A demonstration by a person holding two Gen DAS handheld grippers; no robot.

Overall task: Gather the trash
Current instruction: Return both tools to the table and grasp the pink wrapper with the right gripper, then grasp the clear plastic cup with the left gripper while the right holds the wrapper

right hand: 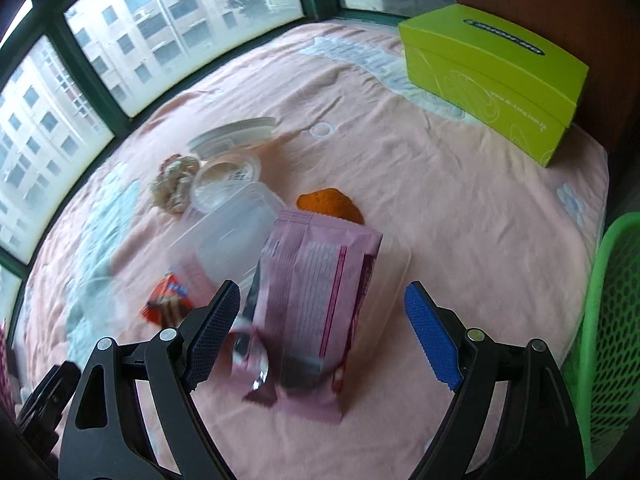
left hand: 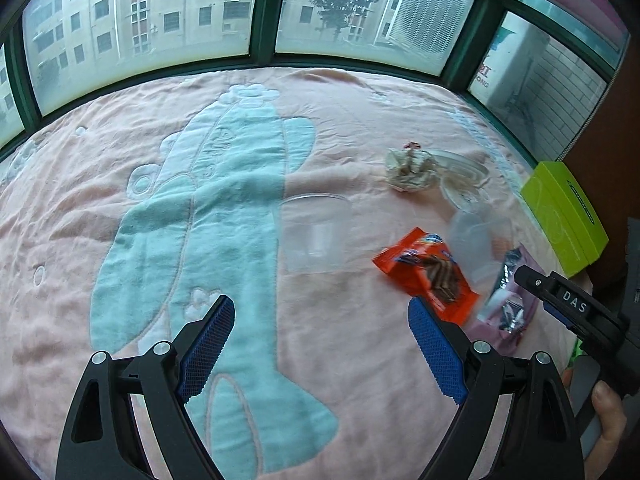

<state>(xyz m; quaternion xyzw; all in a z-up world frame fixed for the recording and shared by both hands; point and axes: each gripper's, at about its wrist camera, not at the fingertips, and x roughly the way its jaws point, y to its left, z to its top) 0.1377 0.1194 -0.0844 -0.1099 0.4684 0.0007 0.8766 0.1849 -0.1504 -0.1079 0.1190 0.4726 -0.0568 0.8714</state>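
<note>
Pink wrapper [right hand: 316, 304] lies between the right gripper's [right hand: 322, 318] wide-spread, empty fingers [right hand: 430, 338].

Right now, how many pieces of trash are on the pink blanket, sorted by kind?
Snack wrappers: 2 (orange wrapper, pink wrapper)
Clear plastic containers: 2 (round tub, rectangular box)
Round plastic lids: 2 (larger lid, smaller lid)
Crumpled paper: 1
Orange peel: 1
Total: 8

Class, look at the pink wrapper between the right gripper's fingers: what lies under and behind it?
The pink wrapper lies on a clear plastic lid over the pink blanket. Behind it an orange peel peeks out; its near part is hidden.
</note>
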